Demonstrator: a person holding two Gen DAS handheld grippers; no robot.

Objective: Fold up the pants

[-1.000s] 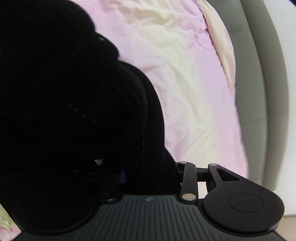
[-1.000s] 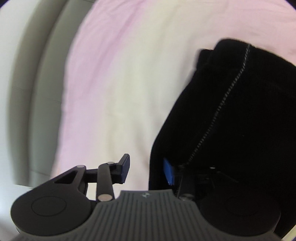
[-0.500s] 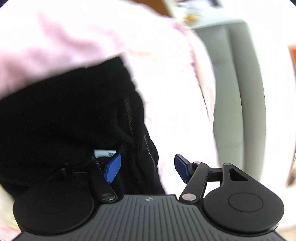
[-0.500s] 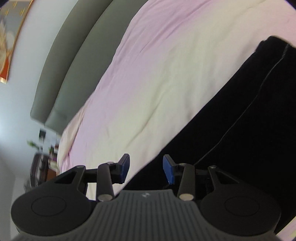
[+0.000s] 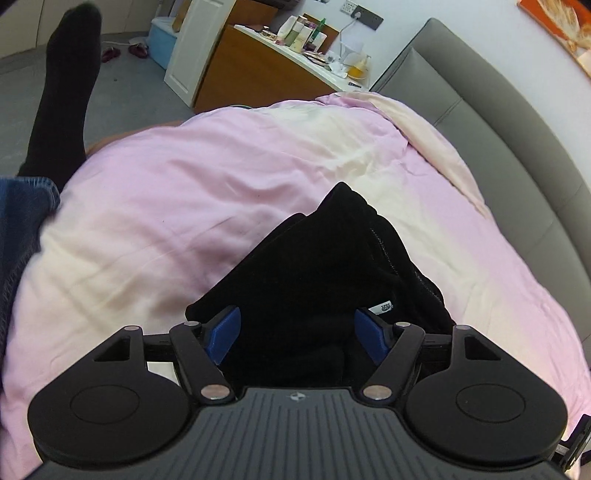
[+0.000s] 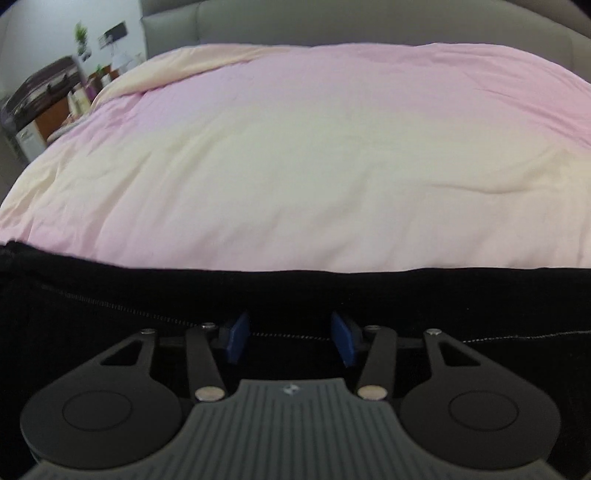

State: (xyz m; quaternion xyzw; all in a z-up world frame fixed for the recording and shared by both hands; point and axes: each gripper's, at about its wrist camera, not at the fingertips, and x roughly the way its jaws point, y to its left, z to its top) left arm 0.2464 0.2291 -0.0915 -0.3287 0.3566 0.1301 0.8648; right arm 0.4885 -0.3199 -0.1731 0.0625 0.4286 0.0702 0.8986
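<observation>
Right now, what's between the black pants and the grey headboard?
Only bare pink duvet between the black pants and the grey headboard; clearest in the right wrist view.

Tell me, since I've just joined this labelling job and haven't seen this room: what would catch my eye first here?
The black pants stand out most, bunched on the pink duvet between the open blue fingers of the left gripper, whose jaws have just been opening. In the right wrist view, the pants run as a dark band across the duvet's near edge, under the right gripper. A grey headboard stands behind.
</observation>
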